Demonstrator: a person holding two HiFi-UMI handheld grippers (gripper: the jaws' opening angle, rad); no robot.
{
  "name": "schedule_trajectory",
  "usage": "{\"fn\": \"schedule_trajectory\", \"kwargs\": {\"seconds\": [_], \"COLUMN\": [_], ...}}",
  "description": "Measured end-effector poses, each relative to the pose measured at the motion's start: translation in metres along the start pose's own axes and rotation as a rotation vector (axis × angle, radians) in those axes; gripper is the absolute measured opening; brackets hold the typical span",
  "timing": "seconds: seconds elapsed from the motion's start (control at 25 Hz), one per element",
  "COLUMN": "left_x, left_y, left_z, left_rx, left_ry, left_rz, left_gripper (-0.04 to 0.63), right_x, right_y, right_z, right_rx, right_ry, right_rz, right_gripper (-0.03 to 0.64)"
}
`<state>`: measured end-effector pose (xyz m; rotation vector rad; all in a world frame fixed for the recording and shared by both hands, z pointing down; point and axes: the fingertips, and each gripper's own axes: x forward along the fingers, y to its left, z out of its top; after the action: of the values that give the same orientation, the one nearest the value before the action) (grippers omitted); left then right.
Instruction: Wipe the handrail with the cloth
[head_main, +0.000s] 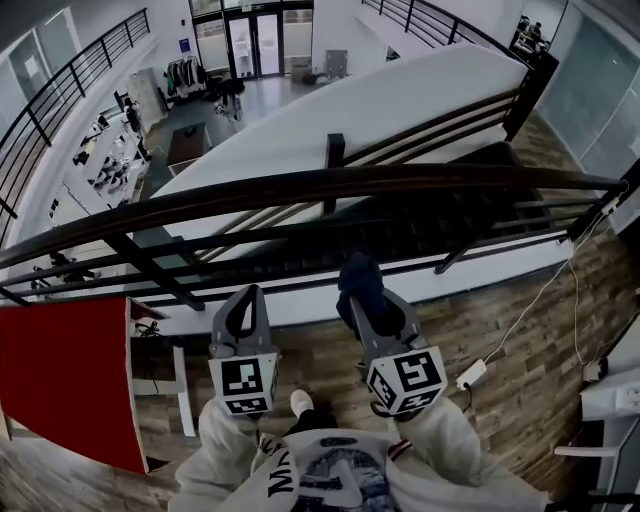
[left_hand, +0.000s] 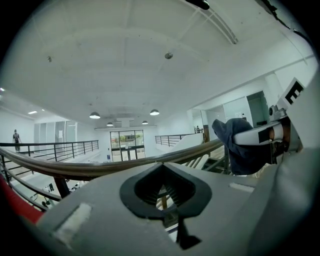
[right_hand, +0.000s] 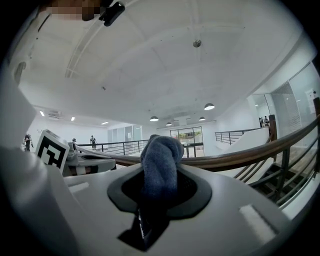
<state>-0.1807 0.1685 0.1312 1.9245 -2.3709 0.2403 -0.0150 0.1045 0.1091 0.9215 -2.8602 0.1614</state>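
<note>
— So, the right gripper (head_main: 372, 312): what do its jaws have?

— They are clamped narrow on the cloth (right_hand: 160, 165), a dark blue wad that stands up out of them.

— And the left gripper (head_main: 245, 305)?

— Its jaws are closed together with nothing between them. It hangs just beside the right one.

— Where is the cloth in relation to the handrail (head_main: 300, 188)?

— Right up at the rail's near side, just under its dark rounded top bar. Whether it presses on the rail I cannot tell.

— Count things for me.

— Two grippers, each with one marker cube (head_main: 245, 383). One cloth. One top rail, with several thinner black bars (head_main: 300, 235) running beneath it. Further out there is a wooden floor (head_main: 520, 340), one red panel (head_main: 65, 375) at the left and one white cable (head_main: 540, 295) at the right.
</note>
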Motion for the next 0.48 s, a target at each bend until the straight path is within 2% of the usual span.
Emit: {"fn": "schedule_trajectory", "kwargs": {"seconds": [0.2,0.48], "left_x": [0.015,0.033], "left_y": [0.034,0.043], "left_z": [0.005,-0.006], "left_rx": [-0.015,-0.009], "left_ry": [0.009,0.033], "left_rz": [-0.010,0.006], "left_gripper": [0.003,0.003], "right_x": [0.030,0.057], "right_y": [0.013,0.008], "right_z": [0.012,0.005], "right_rx": [-0.006,0.001], "right_ry": [0.026,0.038], "right_rz": [-0.024,0.003], "right_gripper": [0.092,0.092]}}
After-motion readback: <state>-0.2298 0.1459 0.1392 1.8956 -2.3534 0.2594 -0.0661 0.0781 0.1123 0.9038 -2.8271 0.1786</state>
